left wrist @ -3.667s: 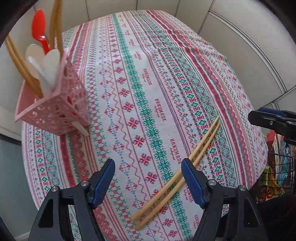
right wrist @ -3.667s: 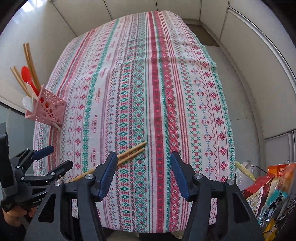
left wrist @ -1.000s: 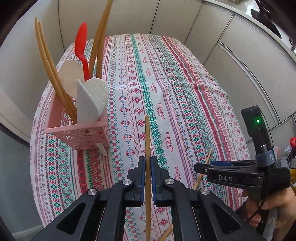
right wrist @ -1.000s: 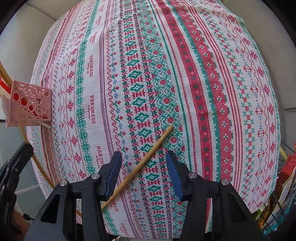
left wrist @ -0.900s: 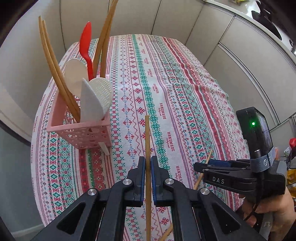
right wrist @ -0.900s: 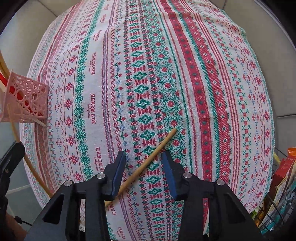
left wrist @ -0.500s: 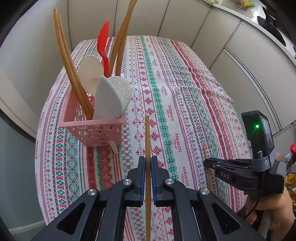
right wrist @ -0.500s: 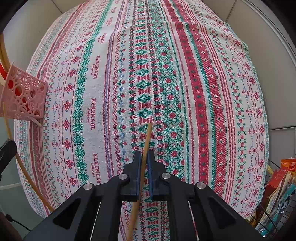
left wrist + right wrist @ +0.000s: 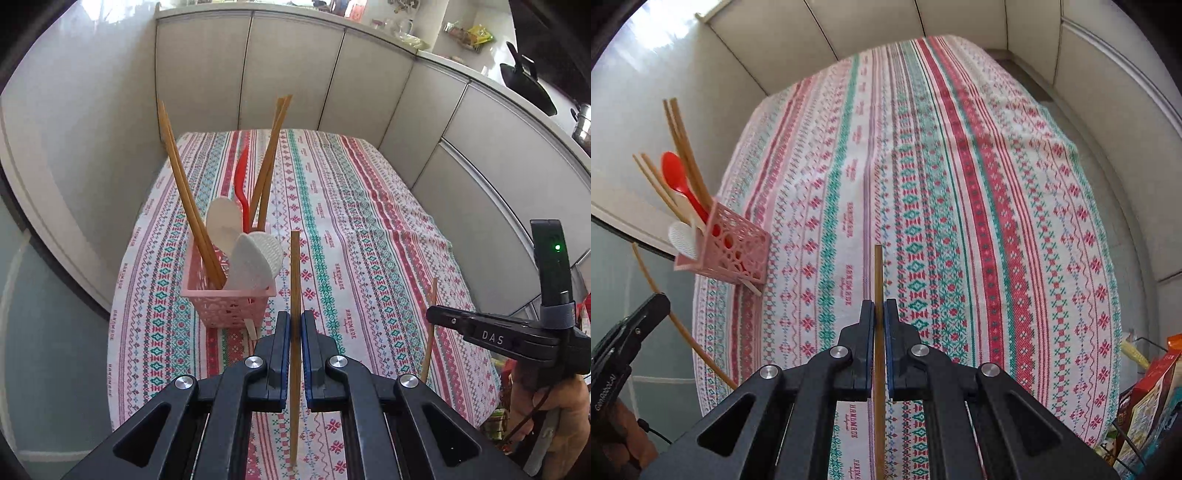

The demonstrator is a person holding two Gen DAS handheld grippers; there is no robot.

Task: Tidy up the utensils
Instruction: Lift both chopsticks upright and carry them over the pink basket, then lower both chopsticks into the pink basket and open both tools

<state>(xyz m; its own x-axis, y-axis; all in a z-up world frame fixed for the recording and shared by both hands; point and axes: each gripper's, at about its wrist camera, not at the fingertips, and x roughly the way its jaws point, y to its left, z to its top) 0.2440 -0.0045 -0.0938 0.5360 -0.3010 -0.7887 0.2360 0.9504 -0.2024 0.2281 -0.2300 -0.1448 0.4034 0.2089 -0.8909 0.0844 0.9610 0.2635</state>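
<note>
- The left claw point(image 9: 291, 343) is pinching a thin, straight wooden chopstick point(image 9: 294, 280) between its blue pads; the stick runs up out of the pads and down past them, off the bottom of the left wrist view.
- The right claw point(image 9: 879, 332) is likewise pressed onto a second wooden chopstick point(image 9: 878, 273), clear of the cloth. In the left wrist view this claw point(image 9: 434, 314) shows side-on, held by a hand point(image 9: 554, 417) at the bench's near right corner.
- The pink holder point(image 9: 229, 306) — a square plastic basket with lacy cut-out walls — stands near the bench's near left corner. Its rim lies just beside the left claw's stick tip.
- In it stand two pairs of long wooden chopsticks point(image 9: 184, 192), a red plastic spoon point(image 9: 242, 184) and two white paddles point(image 9: 255, 258), one smooth and one dimpled. A pale stick pokes out under the basket's near wall.
- A woven cloth point(image 9: 960, 184) with red, green and pink cross-stitch bands covers the whole bench; it drapes over the near and right edges with soft folds at the far right corner.
- From the holder to the far and right edges the cloth lies bare — wide room. Pale panelled walls close in on the left, far and right sides.
- Packets point(image 9: 1145, 398) at the right edge are cut off and hard to read.
</note>
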